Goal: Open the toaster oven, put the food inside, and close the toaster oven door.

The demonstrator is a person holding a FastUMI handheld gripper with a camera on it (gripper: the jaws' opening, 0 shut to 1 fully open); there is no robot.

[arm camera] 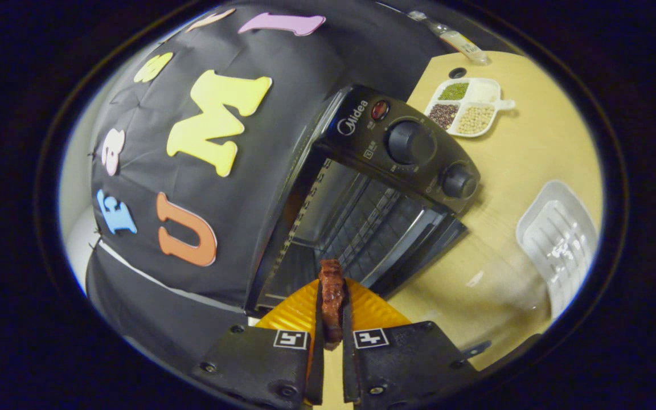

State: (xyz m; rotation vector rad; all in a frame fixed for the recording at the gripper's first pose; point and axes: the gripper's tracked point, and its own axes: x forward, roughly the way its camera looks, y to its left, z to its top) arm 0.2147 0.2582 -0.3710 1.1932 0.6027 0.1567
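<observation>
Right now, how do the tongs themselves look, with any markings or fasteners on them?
The tongs have two blocky housings with a rough, cast-looking surface, side by side at the base. Each housing carries one small square tag with a black-and-white pattern near its inner top corner. Round screws sit at the corners of the housings. Two thin flat fingers run forward from between the housings.

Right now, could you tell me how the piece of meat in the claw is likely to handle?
The meat stands straight between the claw's fingers, so it is probably fairly stiff. Its glossy surface suggests it may be slippery. It looks small, so likely light.
</observation>
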